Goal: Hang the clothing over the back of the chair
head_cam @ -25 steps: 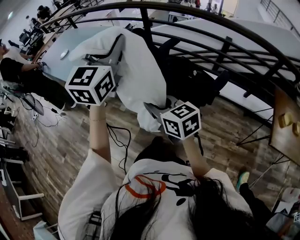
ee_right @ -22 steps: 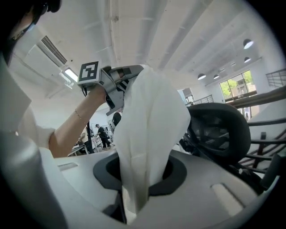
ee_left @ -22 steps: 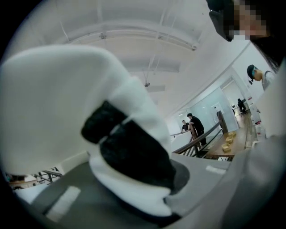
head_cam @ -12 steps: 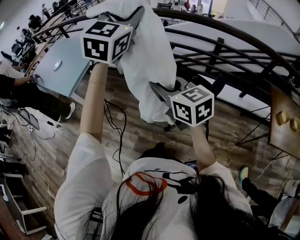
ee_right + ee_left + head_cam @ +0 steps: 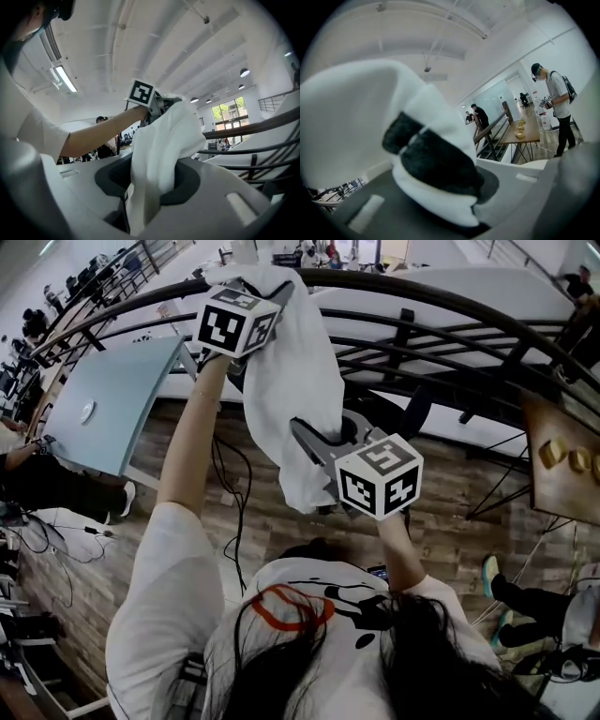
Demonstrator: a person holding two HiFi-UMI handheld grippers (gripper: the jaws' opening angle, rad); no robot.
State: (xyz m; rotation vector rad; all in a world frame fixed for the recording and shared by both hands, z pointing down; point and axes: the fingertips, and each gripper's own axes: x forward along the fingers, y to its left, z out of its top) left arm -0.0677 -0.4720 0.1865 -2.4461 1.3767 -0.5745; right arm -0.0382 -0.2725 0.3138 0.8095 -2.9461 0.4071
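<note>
**Q:** State the condition of each hand-held gripper.

**A:** Left gripper (image 5: 246,292): jaws fully closed on a fold of the white cloth garment (image 5: 291,381). In the left gripper view the bunched fabric, with a dark patch on it, fills the space between the jaws (image 5: 440,183). Right gripper (image 5: 305,432): jaws at a narrow setting and just been opening. The garment passes between them, and in the right gripper view (image 5: 150,187) the fabric sits packed against both dark pads.

**Q:** Where is the garment?

**A:** It is held in the air between the two grippers. The left gripper holds its upper end high, level with the black curved metal railing (image 5: 450,315). The right gripper holds it lower and closer to the person. A short loose end hangs below the right gripper.

**Q:** And the chair?

**A:** Part of a black chair (image 5: 412,413) shows to the right of the garment, beyond the right gripper. The rest is hidden behind the fabric. Whether the garment touches the chair cannot be determined.

**Q:** What surrounds the work area?

**A:** A wood-plank floor (image 5: 450,540) lies below. A pale blue-grey desk (image 5: 112,409) stands at the left and a brown wooden table (image 5: 562,474) at the right edge.
</note>
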